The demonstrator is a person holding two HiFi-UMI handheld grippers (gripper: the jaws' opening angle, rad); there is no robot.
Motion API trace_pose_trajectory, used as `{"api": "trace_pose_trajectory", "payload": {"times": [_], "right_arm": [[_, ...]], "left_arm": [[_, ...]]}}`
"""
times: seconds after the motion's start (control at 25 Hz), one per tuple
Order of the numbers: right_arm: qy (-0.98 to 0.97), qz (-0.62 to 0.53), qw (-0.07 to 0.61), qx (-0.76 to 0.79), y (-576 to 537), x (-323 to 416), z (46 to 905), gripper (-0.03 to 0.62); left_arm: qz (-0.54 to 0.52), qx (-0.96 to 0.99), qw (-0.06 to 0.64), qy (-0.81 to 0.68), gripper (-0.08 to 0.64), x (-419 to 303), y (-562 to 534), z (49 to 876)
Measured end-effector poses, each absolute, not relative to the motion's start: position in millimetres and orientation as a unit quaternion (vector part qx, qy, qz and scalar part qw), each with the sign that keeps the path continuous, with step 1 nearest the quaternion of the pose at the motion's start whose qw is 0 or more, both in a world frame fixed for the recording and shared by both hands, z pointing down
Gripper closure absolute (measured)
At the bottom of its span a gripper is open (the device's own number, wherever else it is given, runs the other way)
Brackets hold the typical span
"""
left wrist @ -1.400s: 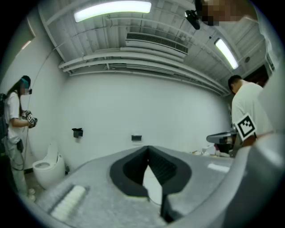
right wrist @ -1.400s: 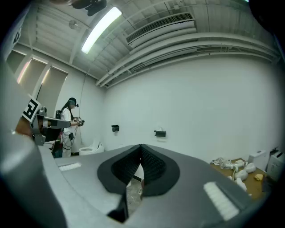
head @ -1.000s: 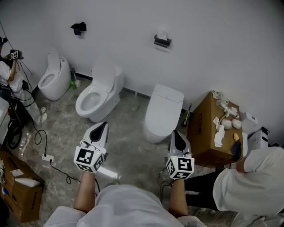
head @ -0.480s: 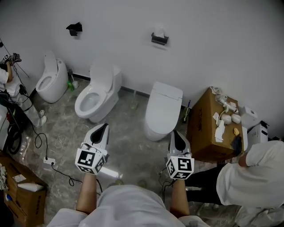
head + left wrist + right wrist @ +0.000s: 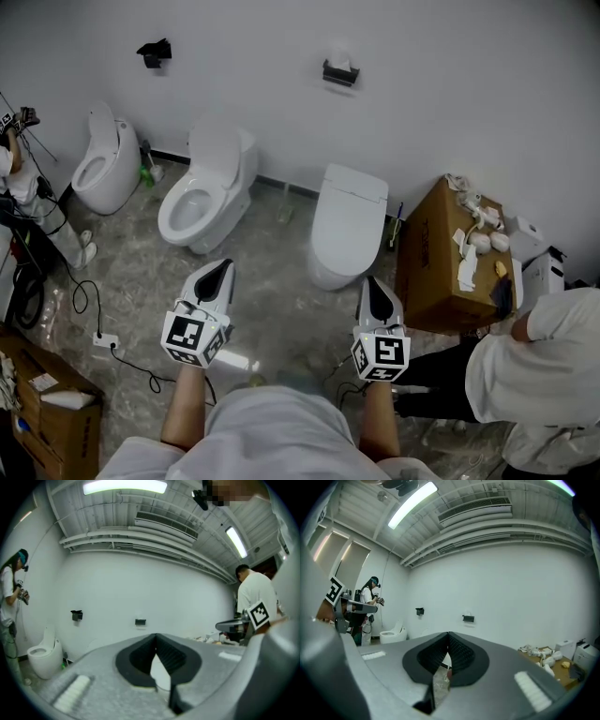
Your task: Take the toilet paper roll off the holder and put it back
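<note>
Shifted since the earlier frame: in the head view the holder (image 5: 340,76) and the three toilets are now sitting slightly higher in the picture, while both grippers are keeping almost the same places in it.

- Toilet paper roll (image 5: 341,60): is resting on the black holder on the white wall, showing as a pale patch above it. It is above the closed-lid toilet (image 5: 349,225) and well apart from both grippers.
- Left gripper (image 5: 225,266): is pointing level toward the wall over the grey floor (image 5: 272,309). Its jaws are meeting at the tips, with nothing between them.
- Right gripper (image 5: 372,280): is pointing the same way, near the base of the closed-lid toilet. Its jaws are likewise pressing together at the tips and carrying nothing.
- Middle toilet (image 5: 202,202): is standing with its lid raised, left of the closed-lid one.
- Far toilet (image 5: 103,164): is standing with its lid raised, near the left edge.
- Black wall fitting (image 5: 153,52): is hanging above and between the two open toilets.
- Cardboard box (image 5: 427,281): is standing right of the closed-lid toilet and carrying small white parts (image 5: 478,239) on top.
- Person in white (image 5: 534,366): is crouching just beside the box.
- Power strip (image 5: 103,339): is lying on the floor with its cable trailing.
</note>
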State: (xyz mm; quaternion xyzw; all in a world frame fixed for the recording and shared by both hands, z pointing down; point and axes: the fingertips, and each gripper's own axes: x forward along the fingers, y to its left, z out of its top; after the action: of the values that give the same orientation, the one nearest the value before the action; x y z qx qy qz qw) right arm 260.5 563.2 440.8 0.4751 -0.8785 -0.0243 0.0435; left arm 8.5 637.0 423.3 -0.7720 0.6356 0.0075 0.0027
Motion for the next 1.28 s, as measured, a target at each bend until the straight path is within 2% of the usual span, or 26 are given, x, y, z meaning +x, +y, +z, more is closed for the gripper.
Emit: {"api": "trace_pose_trajectory", "payload": {"times": [0.28, 0.56, 1.04, 1.28], "right_arm": [[-0.880, -0.018, 0.049, 0.471, 530.6, 247.4, 452.4, 0.591], [-0.884, -0.011, 0.044, 0.465, 450.4, 224.4, 462.7, 0.592], [-0.893, 0.010, 0.062, 0.446, 257.8, 198.6, 484.6, 0.591], [-0.894, 0.012, 0.051, 0.444, 169.2, 198.5, 475.9, 0.591]], "left_arm": [[-0.004, -0.778, -0.004, 0.629, 0.560, 4.3, 602.7, 432.7], [-0.021, -0.775, -0.009, 0.631, 0.560, -14.5, 530.1, 442.4], [-0.053, -0.760, -0.026, 0.648, 0.560, -44.3, 346.6, 454.3], [-0.059, -0.756, -0.011, 0.652, 0.560, -47.1, 257.1, 439.0]]}}
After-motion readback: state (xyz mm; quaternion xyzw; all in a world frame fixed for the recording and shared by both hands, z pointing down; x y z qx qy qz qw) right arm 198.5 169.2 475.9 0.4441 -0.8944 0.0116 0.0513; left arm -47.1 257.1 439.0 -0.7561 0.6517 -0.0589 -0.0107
